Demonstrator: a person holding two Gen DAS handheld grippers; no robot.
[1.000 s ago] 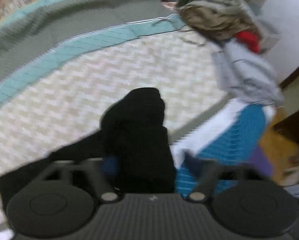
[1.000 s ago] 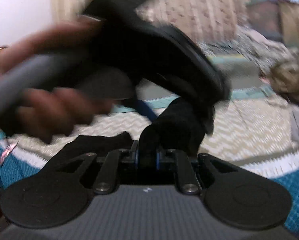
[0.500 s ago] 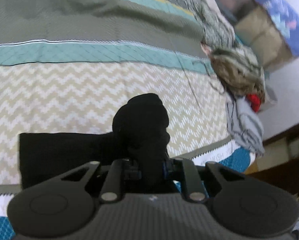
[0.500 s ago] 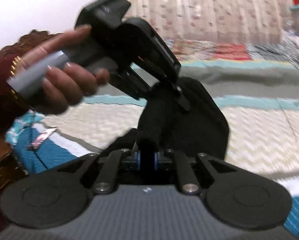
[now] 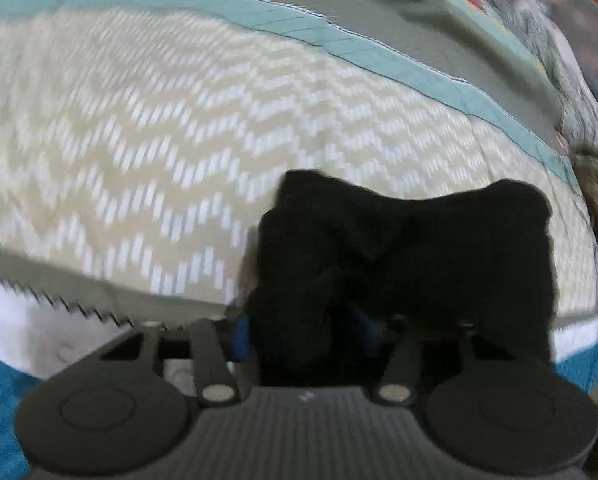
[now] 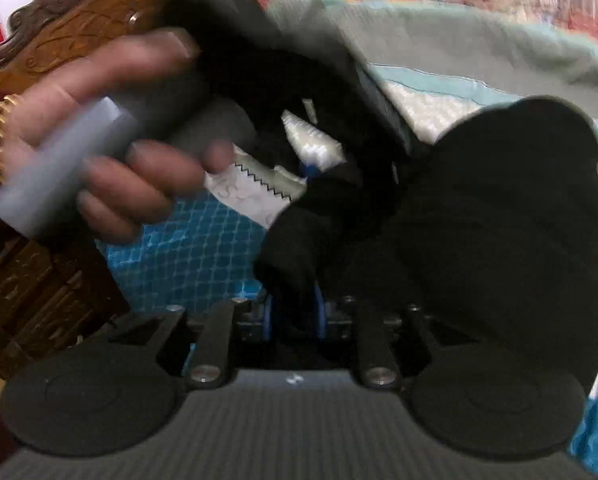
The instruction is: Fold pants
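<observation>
Your left gripper [image 5: 303, 332] and your right gripper [image 6: 293, 312] each pinch a bunch of the black pants [image 5: 439, 248] above the bed [image 5: 179, 140].

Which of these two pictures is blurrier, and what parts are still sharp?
Left wrist view: the zigzag bedspread is motion-smeared and the black pants show little detail. Right wrist view: the hand holding the left hand-held gripper is blurred worst. Each camera's own mount stays sharp; fisheye bends the edges.
</observation>
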